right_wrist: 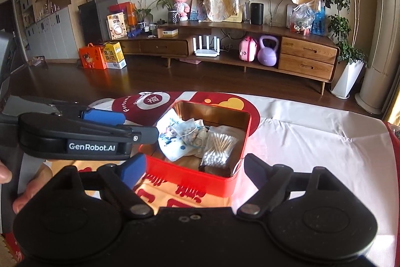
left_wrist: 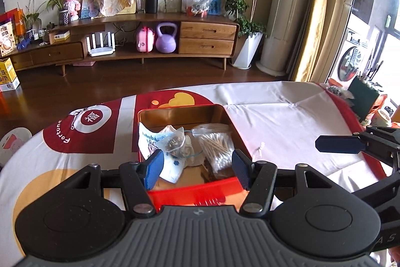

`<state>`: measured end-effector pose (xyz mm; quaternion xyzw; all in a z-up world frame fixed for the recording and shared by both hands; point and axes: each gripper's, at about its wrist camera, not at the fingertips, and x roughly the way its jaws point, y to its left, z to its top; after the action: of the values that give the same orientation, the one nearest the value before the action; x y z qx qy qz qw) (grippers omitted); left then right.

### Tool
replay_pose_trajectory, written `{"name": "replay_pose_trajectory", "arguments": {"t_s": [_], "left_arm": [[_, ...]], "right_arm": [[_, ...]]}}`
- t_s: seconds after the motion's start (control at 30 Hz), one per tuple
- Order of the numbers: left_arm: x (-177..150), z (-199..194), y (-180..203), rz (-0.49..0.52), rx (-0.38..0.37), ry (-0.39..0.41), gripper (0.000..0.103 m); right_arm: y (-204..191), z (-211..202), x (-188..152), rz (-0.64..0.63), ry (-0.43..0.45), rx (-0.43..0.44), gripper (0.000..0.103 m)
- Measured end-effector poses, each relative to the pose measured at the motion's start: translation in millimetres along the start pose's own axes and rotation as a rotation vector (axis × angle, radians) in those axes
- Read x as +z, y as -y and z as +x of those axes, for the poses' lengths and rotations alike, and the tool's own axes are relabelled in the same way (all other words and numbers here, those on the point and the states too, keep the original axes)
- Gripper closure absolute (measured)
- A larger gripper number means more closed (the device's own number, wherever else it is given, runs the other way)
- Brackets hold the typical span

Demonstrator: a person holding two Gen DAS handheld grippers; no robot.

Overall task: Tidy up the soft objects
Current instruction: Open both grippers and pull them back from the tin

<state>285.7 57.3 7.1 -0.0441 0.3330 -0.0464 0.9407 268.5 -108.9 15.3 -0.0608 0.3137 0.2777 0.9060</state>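
Glossy metal tin [left_wrist: 226, 114]; creased cloth table cover [left_wrist: 287, 111]; polished wood floor [left_wrist: 125, 76].

Place: I am looking into a home living room.
Furniture: a long wooden media console [left_wrist: 160, 41] is running along the far wall.
Household items: a router [left_wrist: 100, 45] and purple kettlebell [left_wrist: 166, 38] are sitting on its shelf.
Window side: curtains [left_wrist: 322, 11] are hanging beside a potted tree [left_wrist: 246, 16].
Floor: dark wood flooring [left_wrist: 125, 78] is showing.
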Motion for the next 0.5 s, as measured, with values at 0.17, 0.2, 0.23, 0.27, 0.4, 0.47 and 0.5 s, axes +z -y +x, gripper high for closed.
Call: {"name": "replay_pose_trajectory", "arguments": {"t_s": [0.17, 0.2, 0.23, 0.27, 0.4, 0.47, 0.5], "left_arm": [[-13, -26, 3, -0.008, -0.025, 0.019, 0.039], [-16, -31, 4, -0.009, -0.03, 0.021, 0.039], [-19, -35, 4, -0.008, -0.034, 0.021, 0.039], [-22, -39, 5, -0.006, -0.038, 0.023, 0.039], [-33, -53, 7, -0.012, -0.053, 0.028, 0.038], [-38, -58, 8, -0.02, -0.055, 0.031, 0.036], [-40, -60, 9, -0.023, -0.054, 0.032, 0.033]], "right_arm": [[-1, -17, -8, 0.027, 0.007, 0.023, 0.013], [-2, -20, -11, 0.03, 0.007, 0.027, 0.012], [-2, -23, -13, 0.032, 0.009, 0.029, 0.011], [-4, -27, -16, 0.033, 0.011, 0.029, 0.011], [-10, -38, -30, 0.038, 0.018, 0.028, 0.006], [-11, -42, -35, 0.043, 0.018, 0.032, 0.005], [-11, -44, -38, 0.047, 0.018, 0.033, 0.004]]}}
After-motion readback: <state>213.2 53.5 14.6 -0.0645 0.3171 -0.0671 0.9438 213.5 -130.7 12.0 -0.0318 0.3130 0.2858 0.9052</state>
